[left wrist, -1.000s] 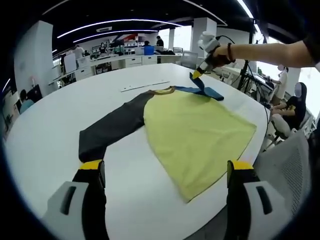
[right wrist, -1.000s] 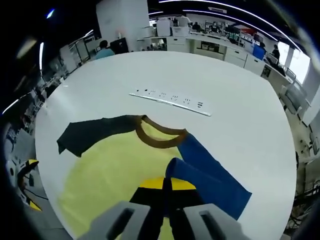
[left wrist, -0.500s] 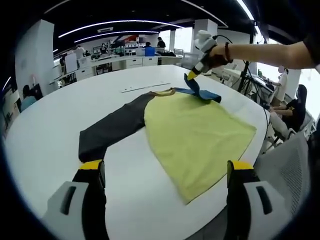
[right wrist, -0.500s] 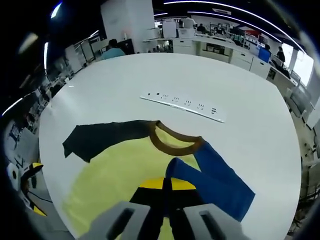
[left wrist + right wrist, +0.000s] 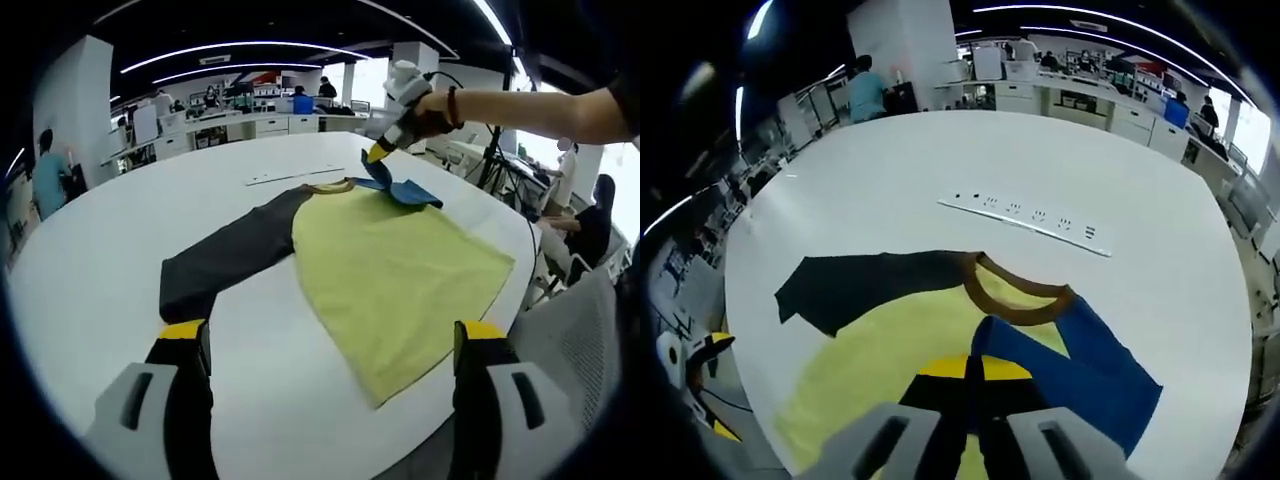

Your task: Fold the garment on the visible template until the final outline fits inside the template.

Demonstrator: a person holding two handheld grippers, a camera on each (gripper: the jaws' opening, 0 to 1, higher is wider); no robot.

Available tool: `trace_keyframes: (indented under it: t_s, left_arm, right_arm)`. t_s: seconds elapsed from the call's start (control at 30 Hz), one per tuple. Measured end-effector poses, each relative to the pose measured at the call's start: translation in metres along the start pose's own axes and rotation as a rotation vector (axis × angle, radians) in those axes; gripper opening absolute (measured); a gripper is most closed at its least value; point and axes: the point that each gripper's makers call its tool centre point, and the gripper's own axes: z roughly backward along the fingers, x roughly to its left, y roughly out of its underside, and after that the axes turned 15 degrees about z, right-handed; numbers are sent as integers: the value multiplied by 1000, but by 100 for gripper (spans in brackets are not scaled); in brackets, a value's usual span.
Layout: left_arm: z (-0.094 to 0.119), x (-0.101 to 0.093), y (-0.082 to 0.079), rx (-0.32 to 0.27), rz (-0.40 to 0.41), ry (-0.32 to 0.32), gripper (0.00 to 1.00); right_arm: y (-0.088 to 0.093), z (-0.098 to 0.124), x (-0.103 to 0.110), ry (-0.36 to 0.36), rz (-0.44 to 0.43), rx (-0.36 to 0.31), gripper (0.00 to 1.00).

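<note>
Shirt (image 5: 390,265): yellow body spread flat on the white table (image 5: 90,260), straight ahead of the left tongs (image 5: 330,345). Left to right in the left gripper view:

- Dark sleeve (image 5: 225,255): lies stretched out flat, its cuff just beyond the left jaw tip. Unmoved over the last second.
- Left tongs: jaws stand wide apart, empty, clear of the cloth, in the same place as a second ago.
- Collar (image 5: 328,185): brown, at the far edge of the body.
- Blue sleeve (image 5: 395,187): pinched by the right tongs (image 5: 372,154), which are clamped on its cuff; in the right gripper view the cloth rises from the closed jaws. It is lifted higher and drawn further inward than a second ago.

Meaning, as a judgement: the first sleeve fold is under way; the dark sleeve remains to fold. No template outline can be made out.
</note>
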Motion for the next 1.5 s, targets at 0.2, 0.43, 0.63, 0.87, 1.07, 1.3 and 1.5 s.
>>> trace_keyframes:
  t_s: [0.2, 0.43, 0.63, 0.87, 1.07, 1.3, 1.5]
  left_arm:
    - [1, -1, -4, -17, 7, 9, 99]
    - [1, 1, -3, -16, 8, 2, 98]
    - [0, 0, -1, -9, 5, 5, 98]
    - [0, 1, -1, -8, 5, 3, 98]
    - [2, 3, 1, -6, 7, 0, 98]
    - [5, 7, 0, -8, 8, -15, 98]
    - [6, 10, 3, 1, 8, -24, 98]
  right_arm:
    - [-5, -3, 8, -12, 4, -4, 0]
    - [-7, -10, 17, -22, 10, 10, 0]
    - [-17, -15, 21, -34, 11, 3, 0]
    - [-29, -20, 32, -50, 29, 2, 0]
    - [-38, -24, 42, -60, 54, -3, 0]
    - [-42, -27, 50, -64, 78, -2, 0]
    - [-45, -31, 61, -77, 92, -8, 0]
